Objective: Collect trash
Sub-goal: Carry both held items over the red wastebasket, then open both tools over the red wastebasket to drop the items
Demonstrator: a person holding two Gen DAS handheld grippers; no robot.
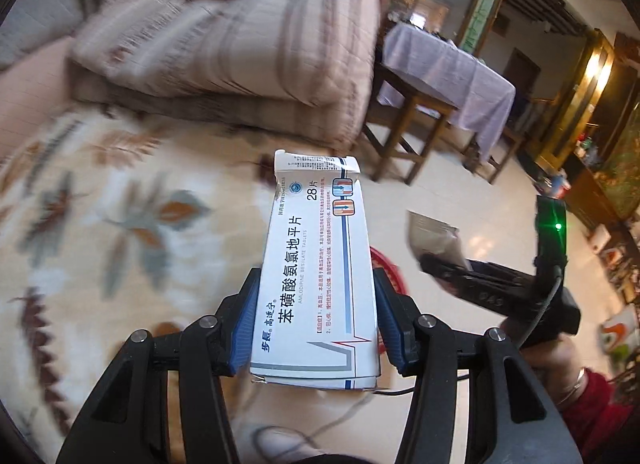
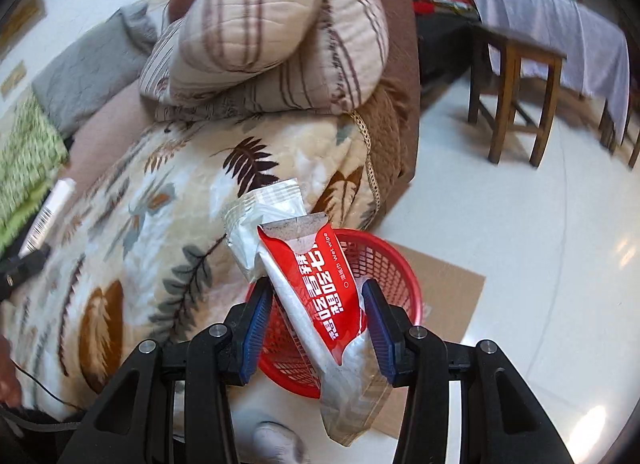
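In the left wrist view my left gripper (image 1: pixel 316 280) is shut on a white medicine box (image 1: pixel 320 264) with blue print, held above the leaf-patterned blanket (image 1: pixel 100 204). To its right, my right gripper (image 1: pixel 436 260) carries a silvery wrapper (image 1: pixel 434 234). A sliver of the red mesh basket (image 1: pixel 388 272) shows behind the box. In the right wrist view my right gripper (image 2: pixel 316 286) is shut on a red wet-wipe packet (image 2: pixel 324 284) and a silver wrapper (image 2: pixel 264 220), right over the red basket (image 2: pixel 400 264). The left gripper (image 2: pixel 24 264) with the white box (image 2: pixel 48 216) sits at the left edge.
The basket stands on a brown cardboard sheet (image 2: pixel 448 292) on the pale tiled floor (image 2: pixel 520 244), beside the sofa. Folded striped quilts (image 2: pixel 280 24) are piled on the sofa. A wooden stool (image 2: pixel 516 104) and a cloth-covered table (image 2: pixel 560 24) stand further back. A hand in a red sleeve (image 1: pixel 580 384) holds the right gripper.
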